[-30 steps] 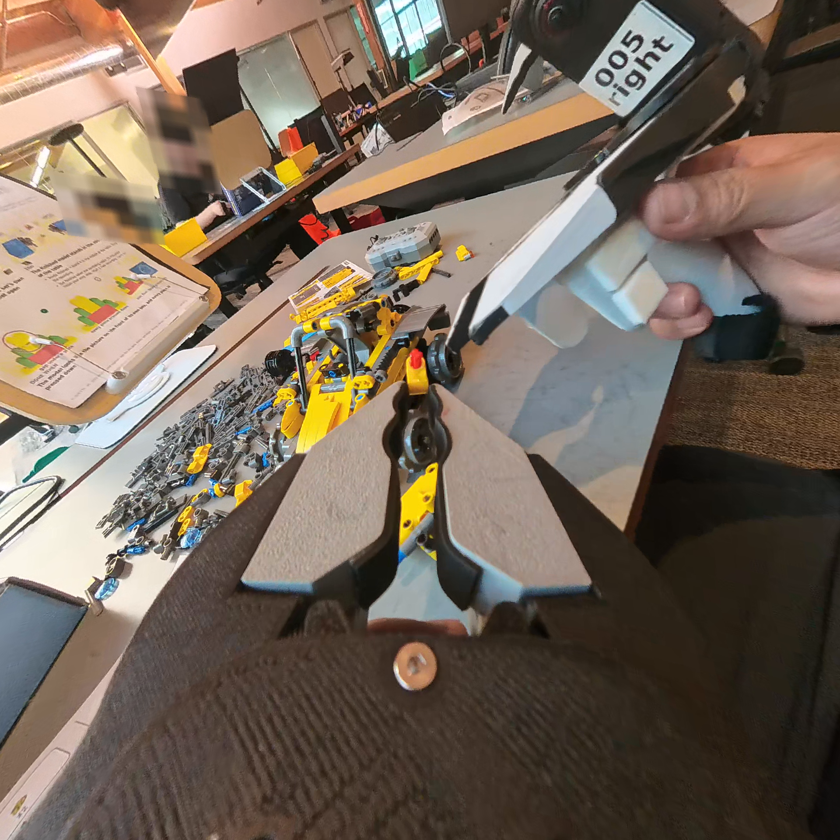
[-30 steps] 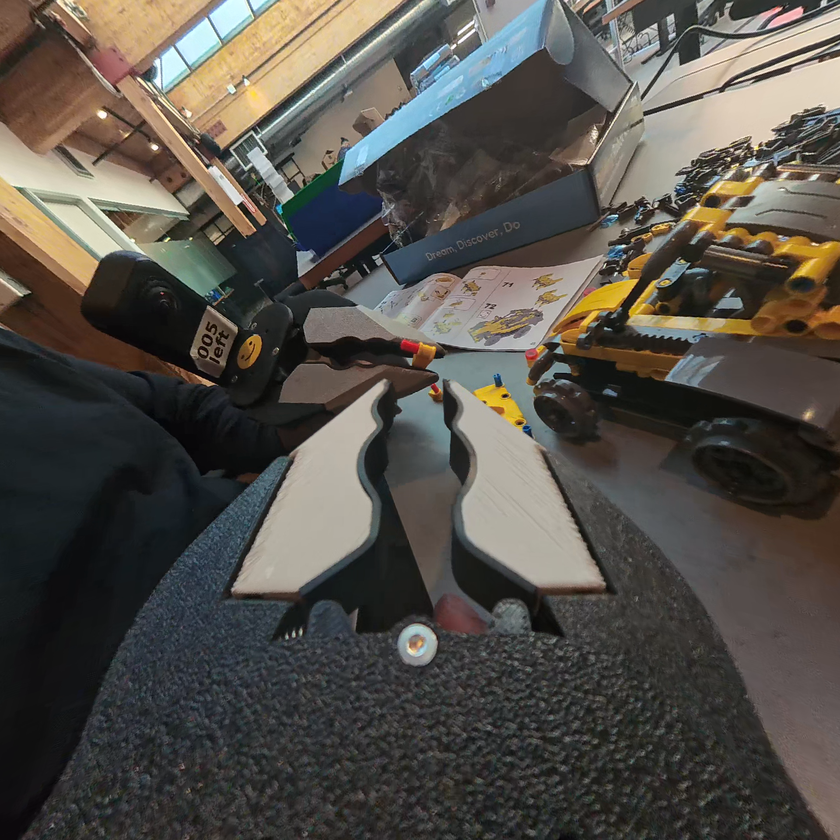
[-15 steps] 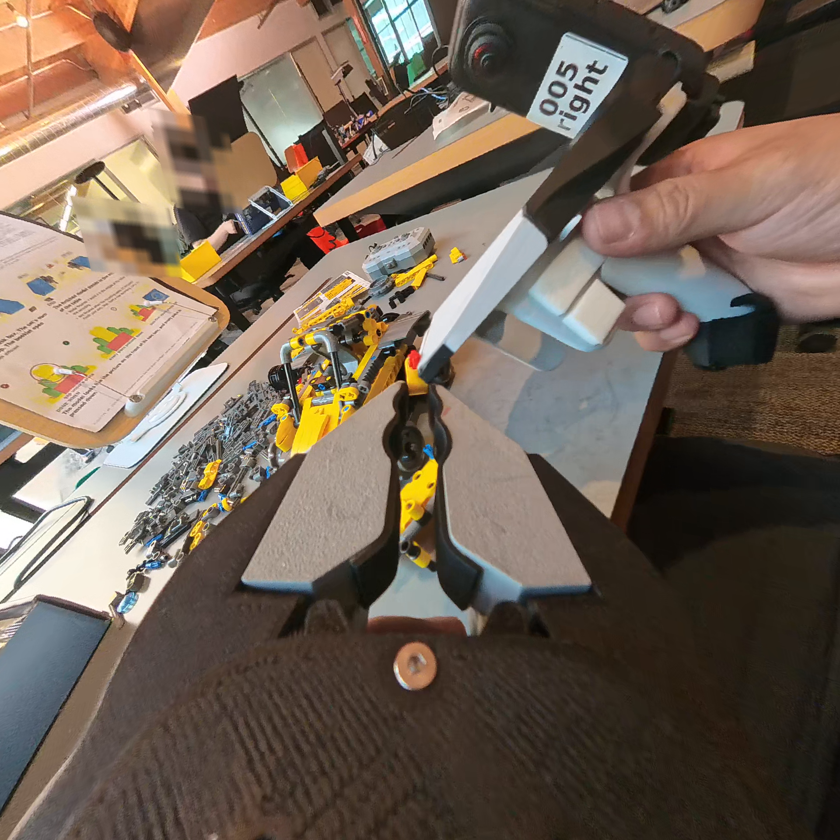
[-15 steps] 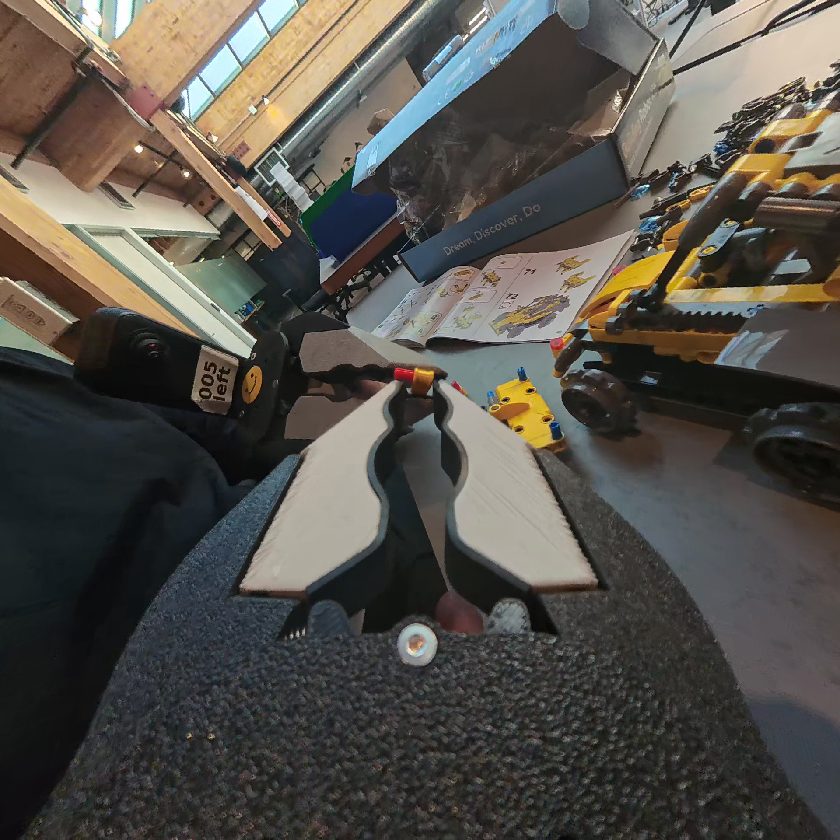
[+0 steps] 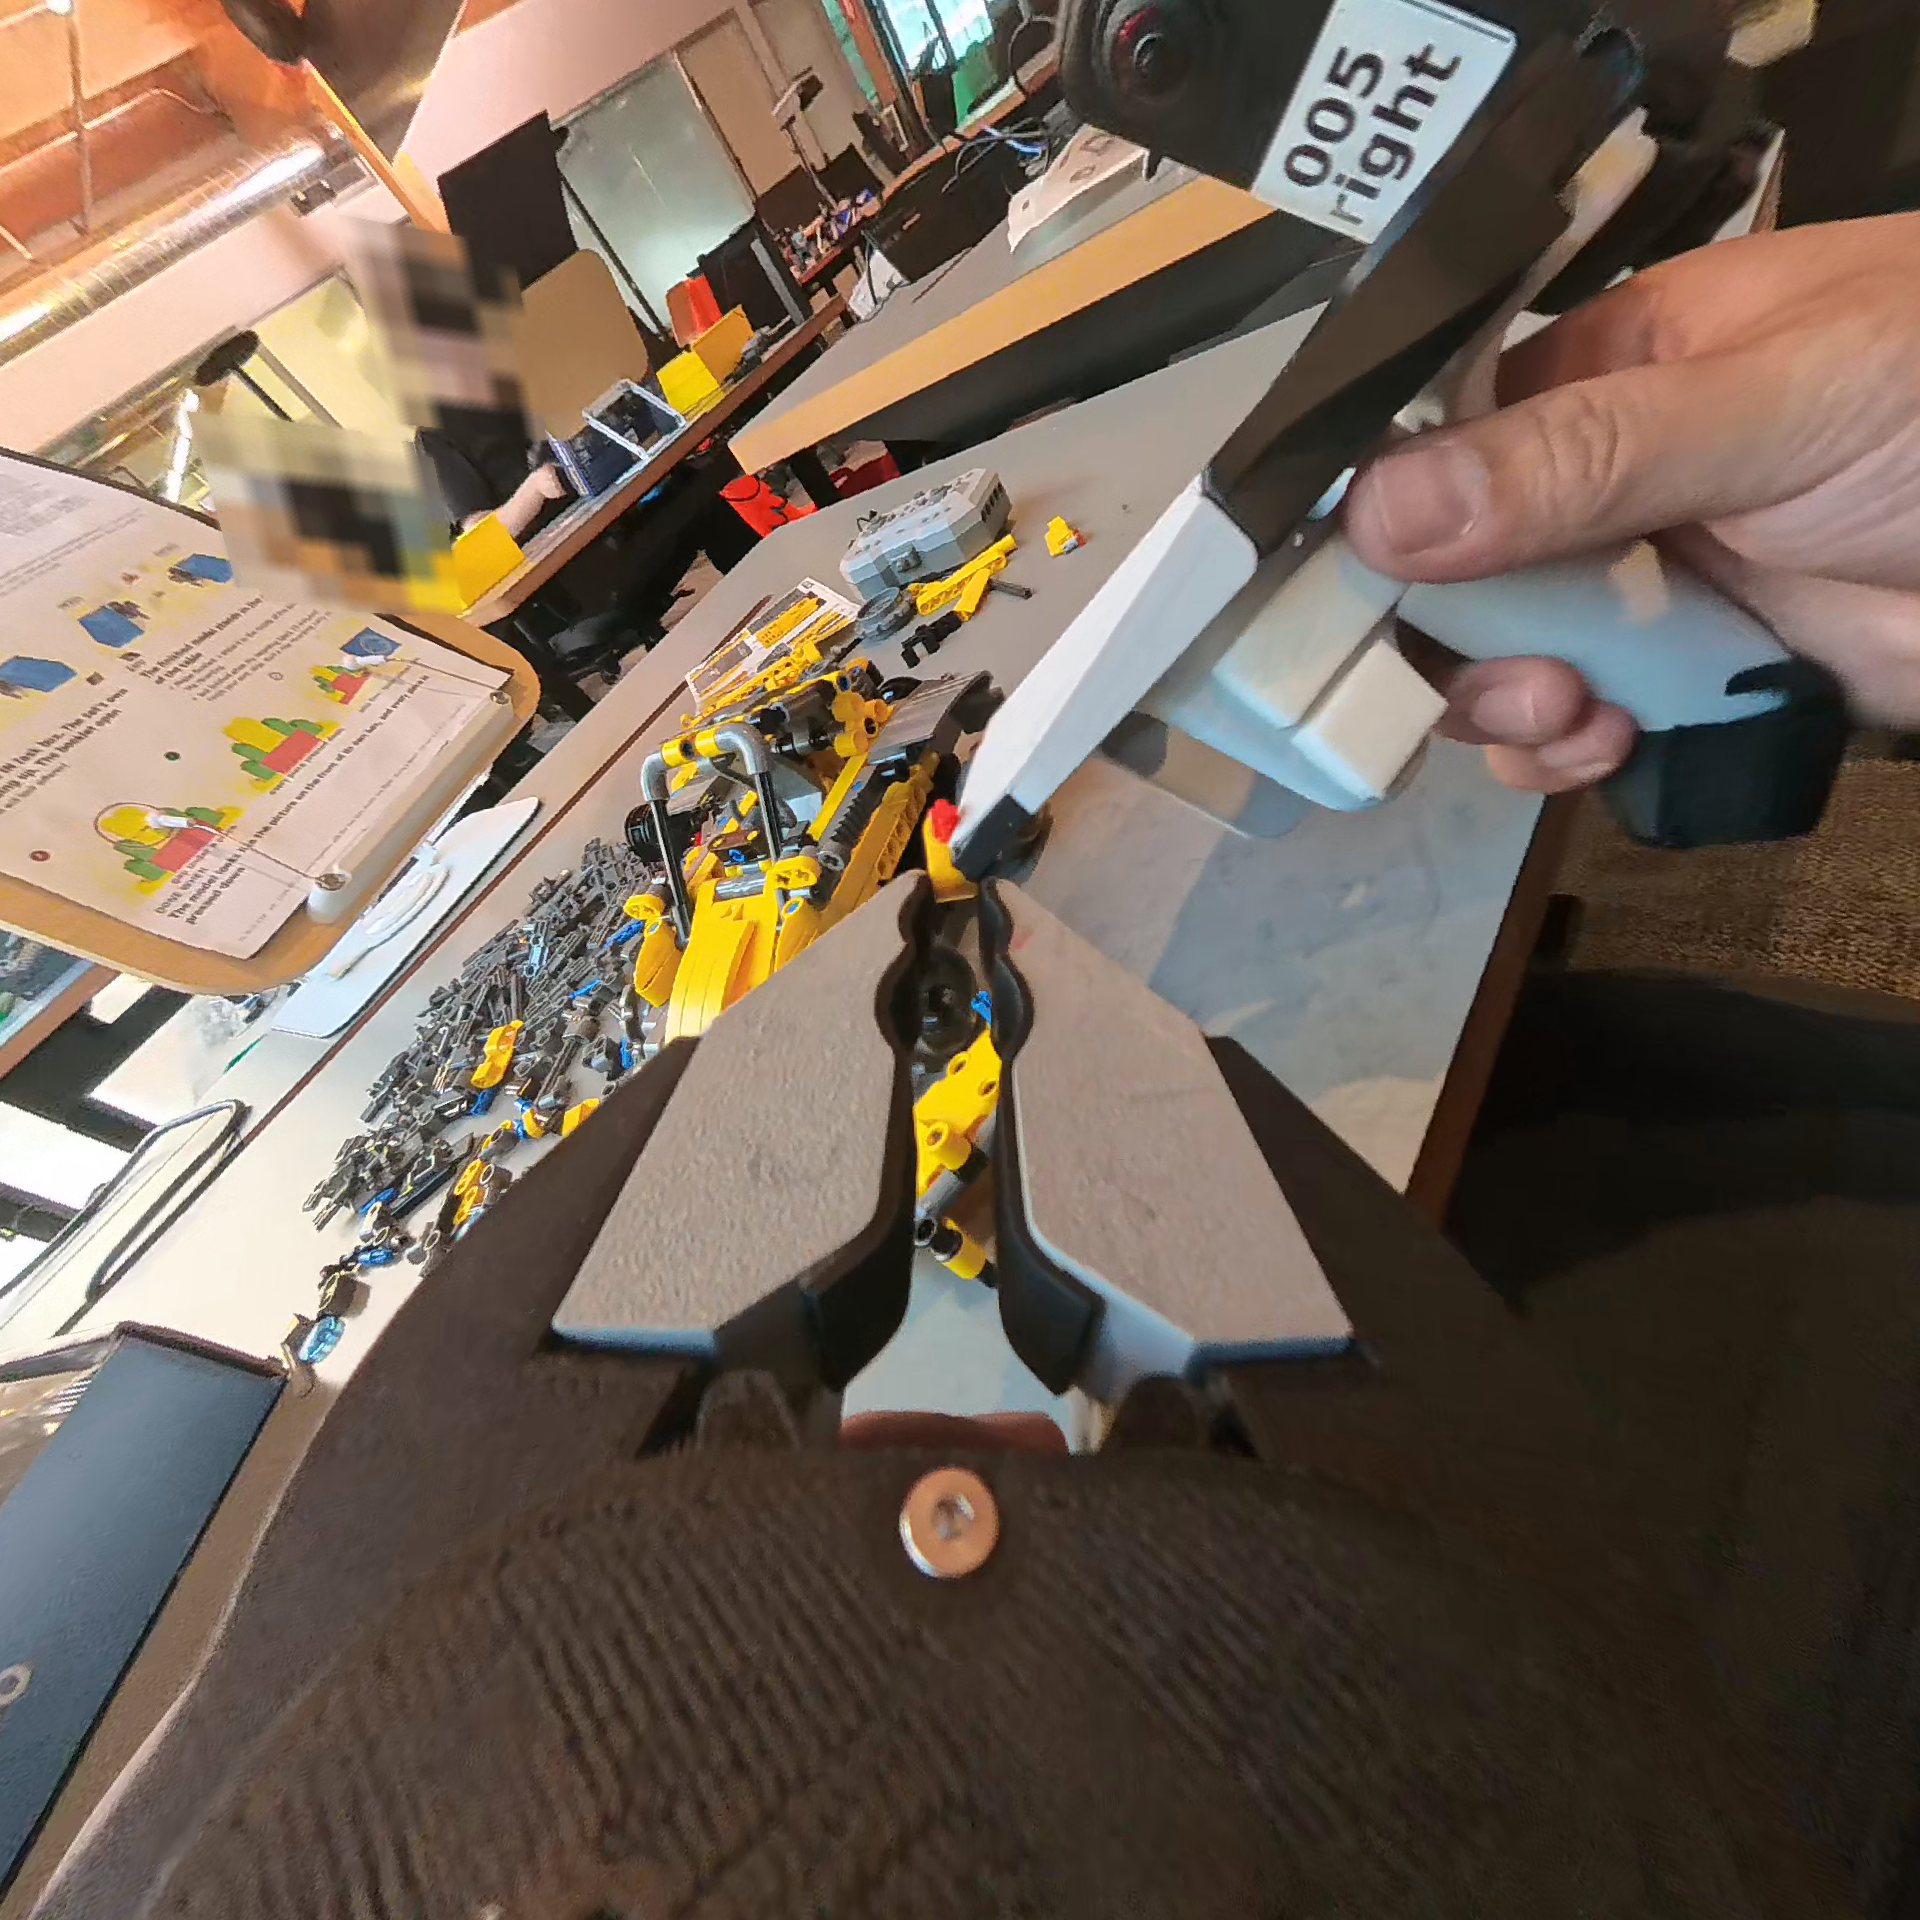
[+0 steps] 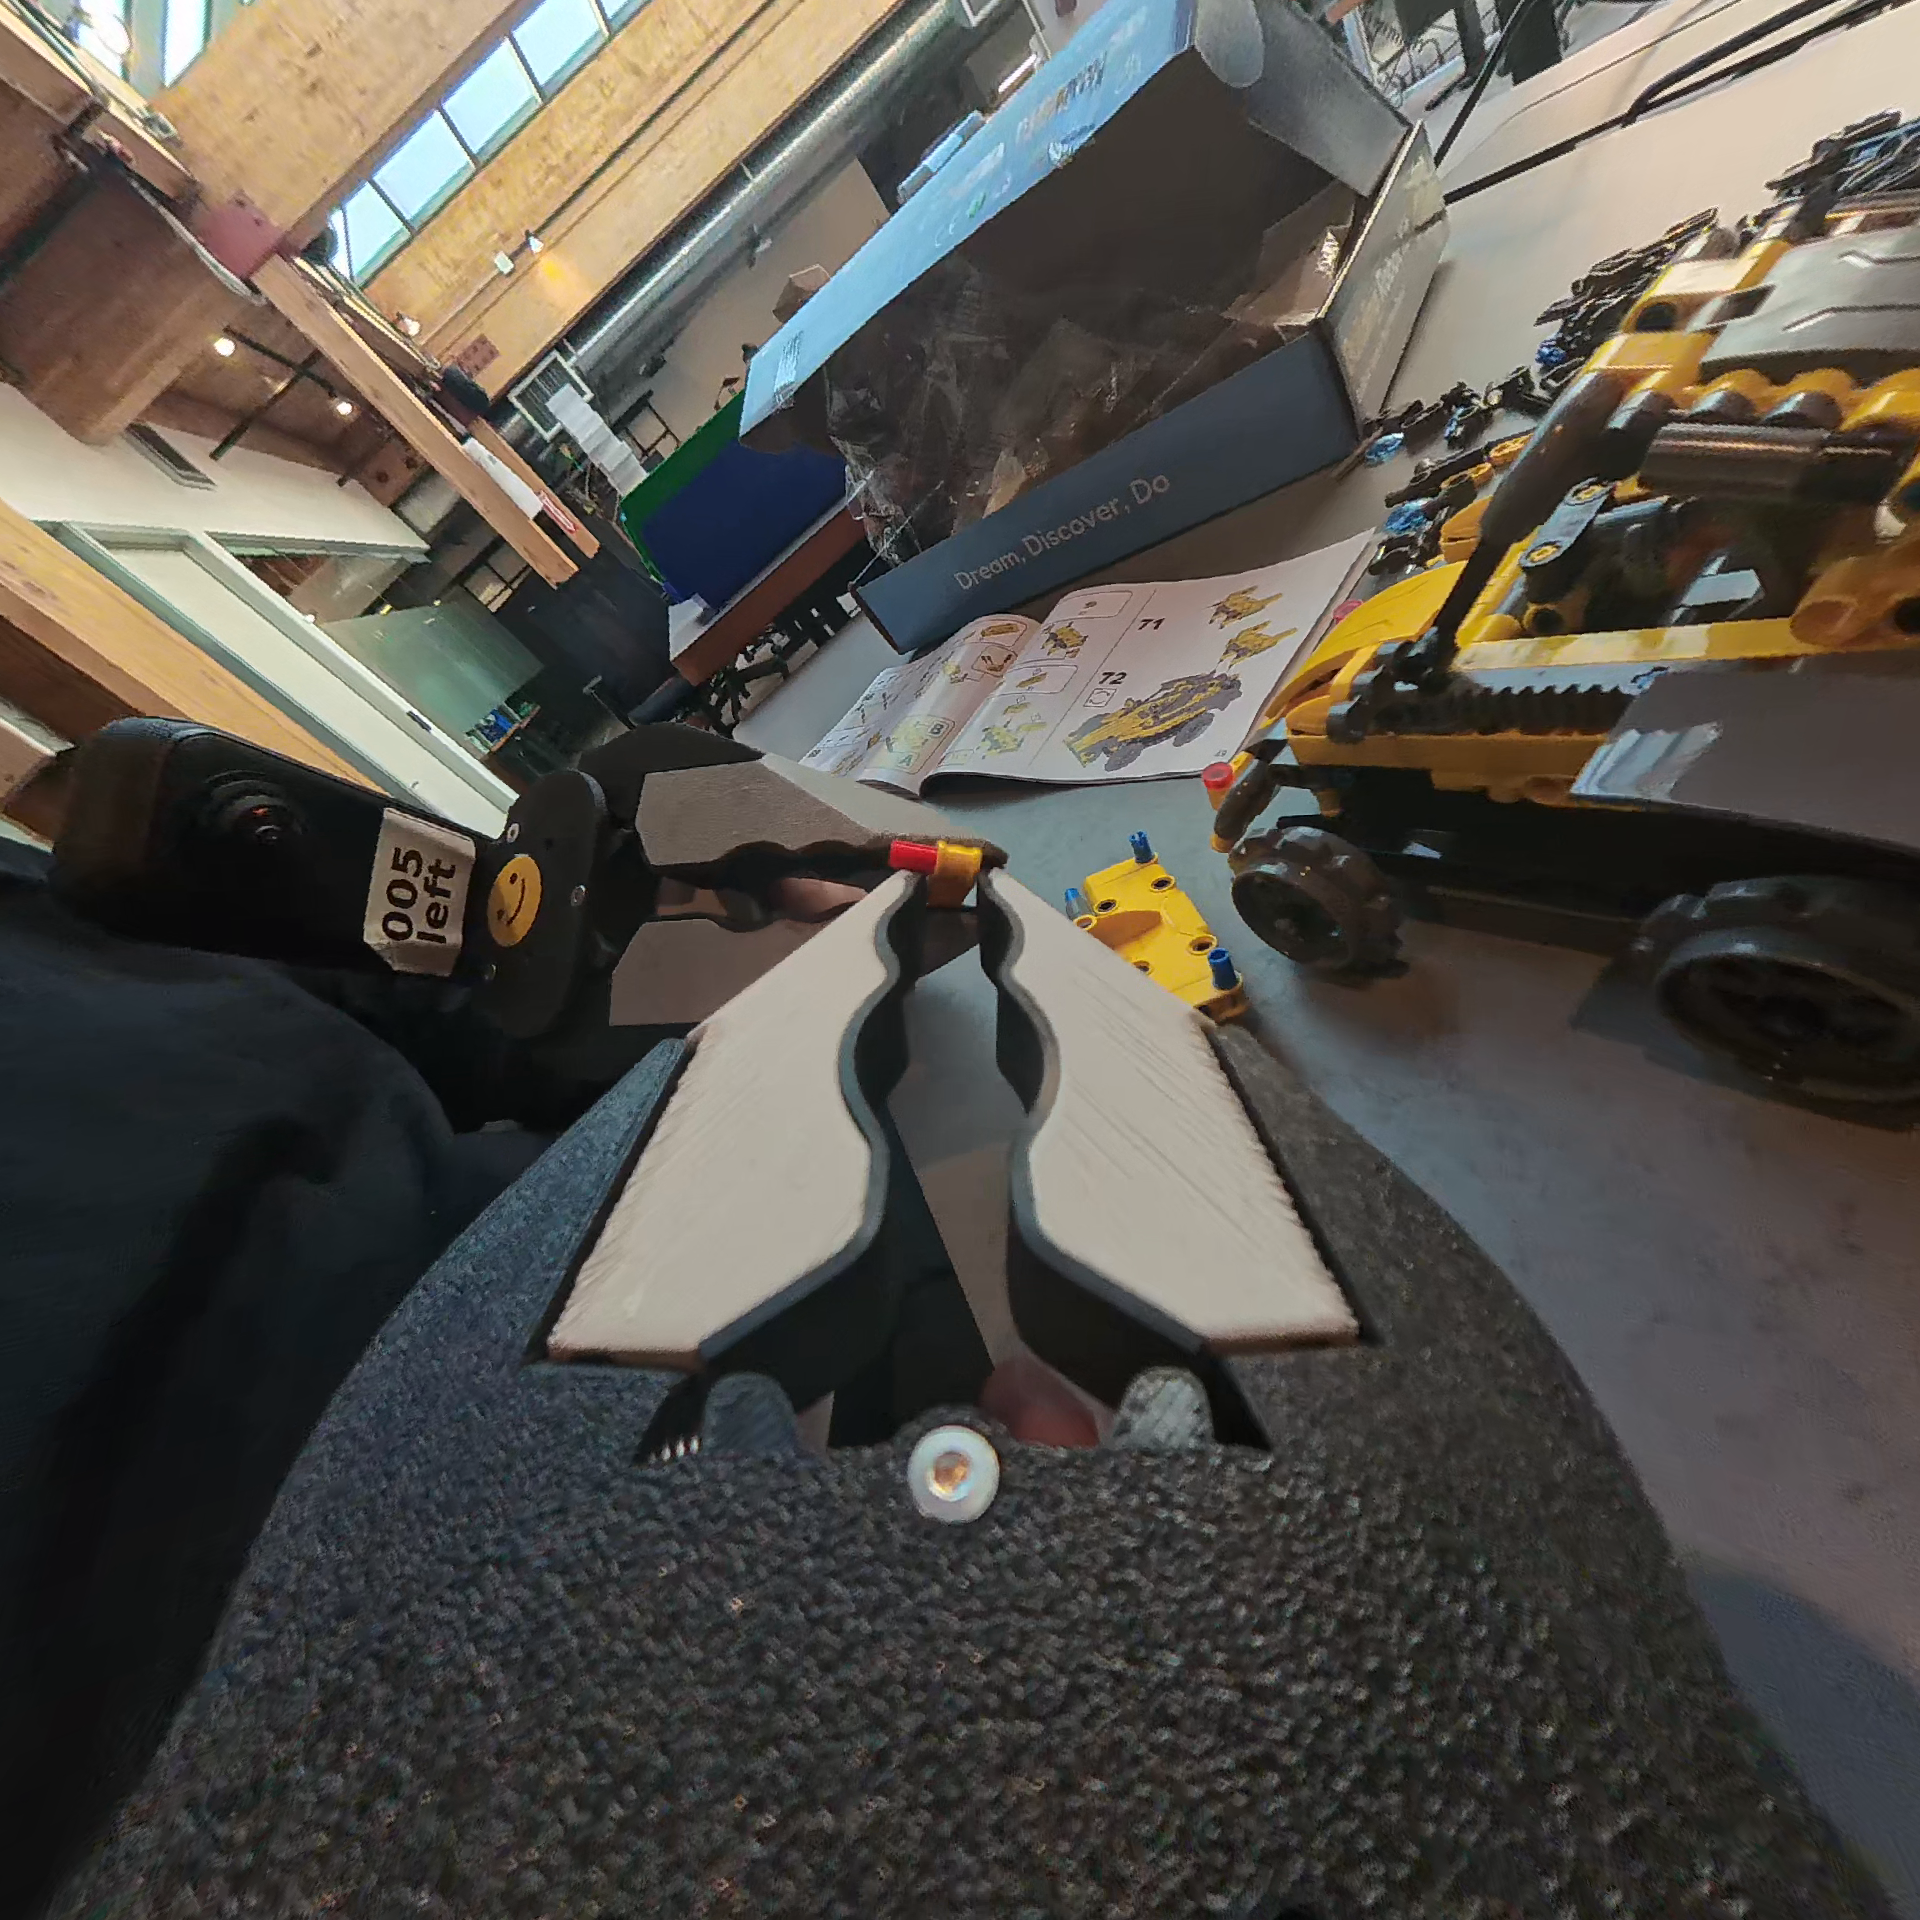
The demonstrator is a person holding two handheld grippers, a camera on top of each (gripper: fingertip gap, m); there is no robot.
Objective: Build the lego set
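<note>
— Both tongs meet at one spot. Your left gripper pinches a small yellow connector with a red pin at its fingertips; you see it at centre frame in the right wrist view, just above your right gripper.

— And my right one?

— Its fingers are spread a little, tips on either side of the yellow connector's lower end. Whether they touch it, I cannot tell. In the left wrist view your right hand fills the upper right, squeezing the white handle.

— What lies around?

— The yellow and black brick car stands at the right of the right wrist view, a loose yellow block just beside its front wheel. An open instruction booklet lies behind, before the dark box. Loose small parts scatter at middle left of the left wrist view on the grey table.
</note>
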